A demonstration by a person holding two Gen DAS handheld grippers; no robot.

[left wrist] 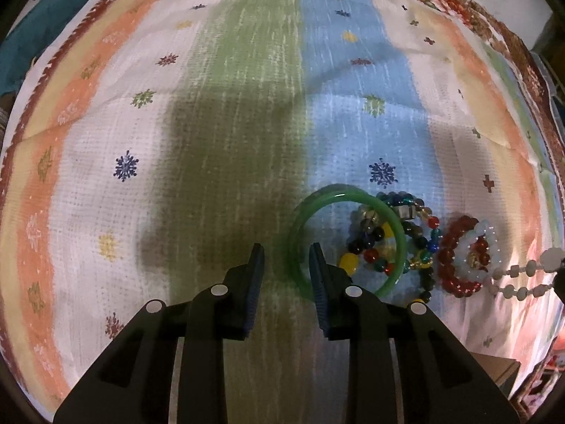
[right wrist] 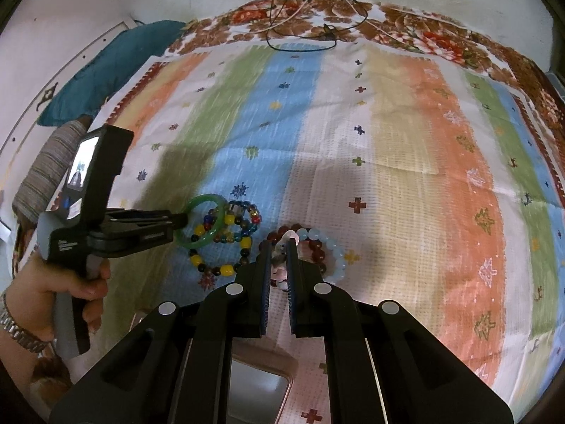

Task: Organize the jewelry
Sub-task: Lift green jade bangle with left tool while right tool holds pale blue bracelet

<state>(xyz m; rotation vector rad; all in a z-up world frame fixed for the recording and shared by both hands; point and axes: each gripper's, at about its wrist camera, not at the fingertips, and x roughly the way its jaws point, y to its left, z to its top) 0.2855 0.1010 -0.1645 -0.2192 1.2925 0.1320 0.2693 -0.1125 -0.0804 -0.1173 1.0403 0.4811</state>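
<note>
On the striped bedspread (left wrist: 247, 106), the left tongs (left wrist: 286, 265) gape astride the stiff, slippery, likely brittle green bangle's (left wrist: 344, 194) rim, while the right tongs (right wrist: 279, 247) pinch limp white beads (right wrist: 280, 279).

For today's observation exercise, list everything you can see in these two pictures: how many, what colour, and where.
jade bangle: one, green, on the blue stripe, around the left gripper's right finger
multicolour bead bracelets: a tangle, count unclear, partly under the bangle
red bead bracelet: one, dark red, right of the tangle
pale bead bracelet: one, whitish-blue, against the red one
white bead strand: one, far right
striped cloth: one, pastel, beneath everything
cushion: one, teal, far left
left gripper: black, fingers apart
right gripper: black, over the red bracelet
</note>
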